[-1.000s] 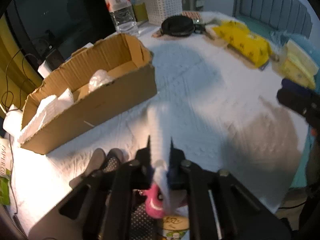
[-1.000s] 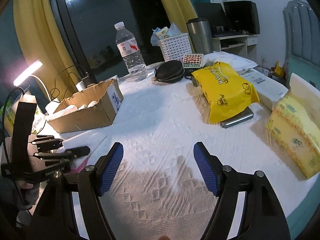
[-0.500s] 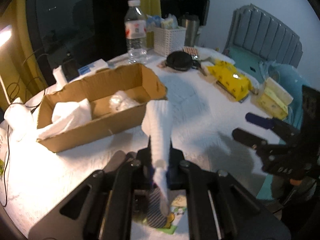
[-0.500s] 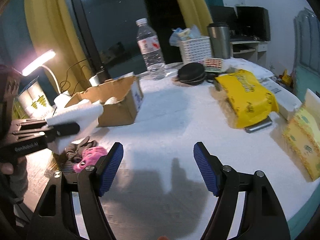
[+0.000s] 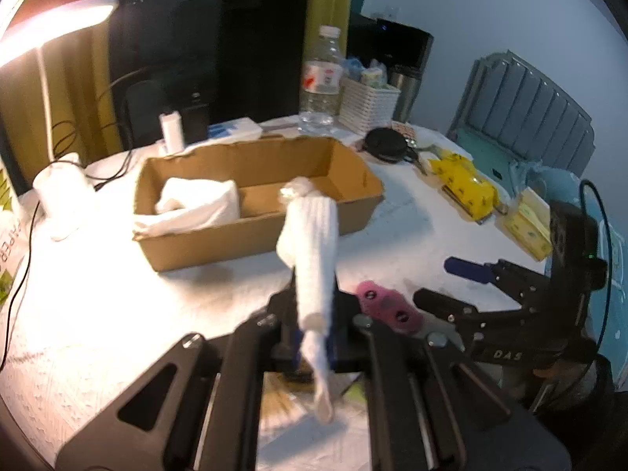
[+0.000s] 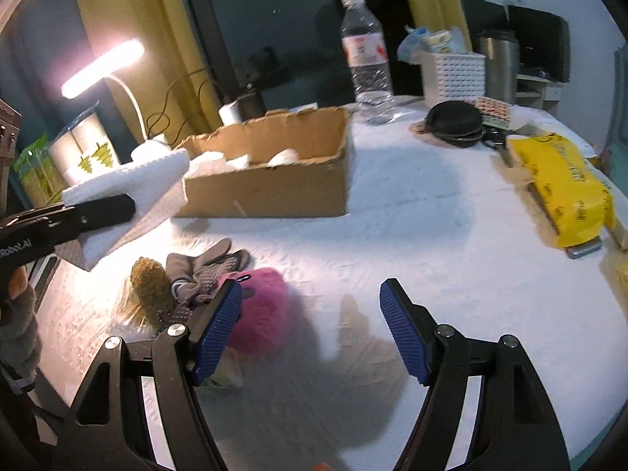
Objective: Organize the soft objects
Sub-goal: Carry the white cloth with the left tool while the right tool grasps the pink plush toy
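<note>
My left gripper (image 5: 314,337) is shut on a white knitted cloth (image 5: 312,235) and holds it in the air in front of the open cardboard box (image 5: 251,231); the cloth also shows in the right wrist view (image 6: 133,192). The box (image 6: 274,192) holds white soft items (image 5: 200,204). My right gripper (image 6: 310,333) is open and empty, low over the table, with a pink fluffy object (image 6: 259,310) by its left finger. Grey gloves (image 6: 204,271) and a brown brush-like item (image 6: 147,290) lie beside that.
A water bottle (image 6: 367,59), white basket (image 6: 451,74), steel flask (image 6: 498,62), black round case (image 6: 455,121) and yellow packet (image 6: 561,184) stand on the white table (image 6: 412,212) behind and to the right. A lit desk lamp (image 6: 102,66) and cables are at the left.
My left gripper has lifted the white cloth and turned toward the box. My right gripper has swung left and down, close to the pink fluffy object.
</note>
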`<state>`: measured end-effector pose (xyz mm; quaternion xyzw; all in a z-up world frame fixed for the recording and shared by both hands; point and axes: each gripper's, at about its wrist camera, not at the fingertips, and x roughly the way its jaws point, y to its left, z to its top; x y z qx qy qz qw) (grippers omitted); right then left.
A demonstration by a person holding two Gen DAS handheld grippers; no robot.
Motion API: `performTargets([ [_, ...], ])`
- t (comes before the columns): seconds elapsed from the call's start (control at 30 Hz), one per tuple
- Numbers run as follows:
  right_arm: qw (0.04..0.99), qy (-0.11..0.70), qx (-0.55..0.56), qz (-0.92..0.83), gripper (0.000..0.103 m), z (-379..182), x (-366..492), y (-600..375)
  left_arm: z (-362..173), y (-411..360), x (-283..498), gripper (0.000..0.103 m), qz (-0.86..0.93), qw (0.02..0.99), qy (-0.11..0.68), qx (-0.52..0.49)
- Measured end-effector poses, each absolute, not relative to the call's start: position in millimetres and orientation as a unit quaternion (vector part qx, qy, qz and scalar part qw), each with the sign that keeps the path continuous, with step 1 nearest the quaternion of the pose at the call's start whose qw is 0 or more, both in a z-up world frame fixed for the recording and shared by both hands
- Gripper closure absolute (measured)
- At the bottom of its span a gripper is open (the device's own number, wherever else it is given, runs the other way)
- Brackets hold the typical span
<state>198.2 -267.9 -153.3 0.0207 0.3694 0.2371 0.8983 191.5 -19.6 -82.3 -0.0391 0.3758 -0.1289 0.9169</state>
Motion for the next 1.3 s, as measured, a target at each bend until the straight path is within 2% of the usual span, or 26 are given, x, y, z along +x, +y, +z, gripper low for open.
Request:
performTargets([
  [0.5,0.872,0.429,0.018,0.236,0.027,-178.5,216.2,-230.1,-96.8,30.8,179.1,0.095,-0.113,0.919,0.371,-0.074],
  [0.57,0.87,0.433,0.016,0.234,0.029,-180.5,217.4,-227.4,-98.0,34.6,179.2,0.095,-0.112,0.919,0.371,-0.078],
  [0.6,0.87,0.433,0.013,0.234,0.032,-180.5,217.3,-226.1,-98.3,35.4,179.6,0.095,-0.111,0.919,0.371,-0.079],
  [0.63,0.869,0.434,0.01,0.236,0.041,-180.4,217.6,-224.5,-98.4,36.7,179.6,0.095,-0.111,0.919,0.37,-0.08],
  [0.67,0.868,0.435,0.008,0.237,0.058,-180.9,217.5,-223.0,-98.0,36.8,179.2,0.095,-0.111,0.919,0.369,-0.08],
  [1.3,0.892,0.383,-0.001,0.238,0.059,-138.4,224.0,-230.1,-68.5,35.3,191.0,0.095,-0.101,0.932,0.341,-0.066],
])
